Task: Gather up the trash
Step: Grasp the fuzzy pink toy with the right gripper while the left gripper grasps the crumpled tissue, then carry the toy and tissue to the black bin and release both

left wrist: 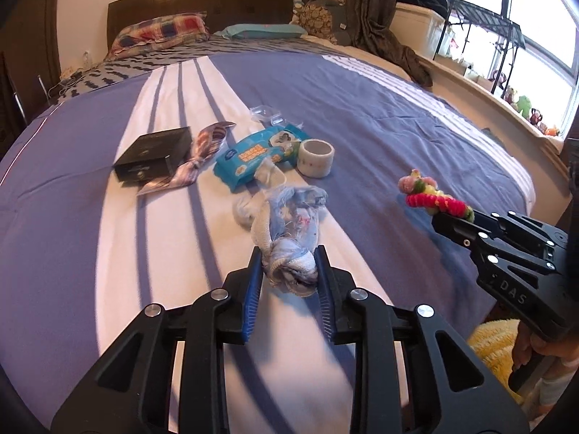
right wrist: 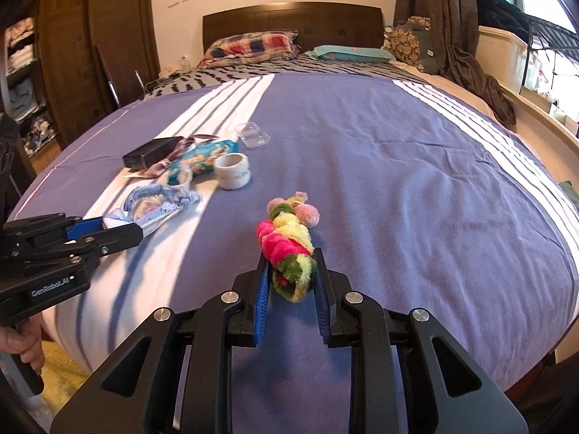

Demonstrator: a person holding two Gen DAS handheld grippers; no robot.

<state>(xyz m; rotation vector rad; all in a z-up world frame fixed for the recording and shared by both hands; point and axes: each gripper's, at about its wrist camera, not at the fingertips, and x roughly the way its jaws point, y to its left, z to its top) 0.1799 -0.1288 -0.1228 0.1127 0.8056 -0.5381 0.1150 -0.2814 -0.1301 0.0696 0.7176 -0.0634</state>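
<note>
My left gripper [left wrist: 289,271] is shut on a crumpled blue-and-white cloth bundle [left wrist: 289,231], held just above the bed; it also shows in the right wrist view [right wrist: 159,206]. My right gripper [right wrist: 291,271] is shut on a twisted pink, yellow and green pipe-cleaner bundle [right wrist: 286,238], also seen in the left wrist view [left wrist: 434,195]. On the bed lie a blue wipes pack [left wrist: 257,152], a white tape roll [left wrist: 315,157], a black box [left wrist: 153,153], a patterned fabric strip [left wrist: 202,152] and clear plastic lids [left wrist: 267,114].
The bed has a purple cover with white stripes [right wrist: 398,166]. Pillows [right wrist: 249,49] and a dark headboard [right wrist: 289,18] are at the far end. A window sill with toys [left wrist: 524,108] runs along the right. A wardrobe [right wrist: 72,54] stands left.
</note>
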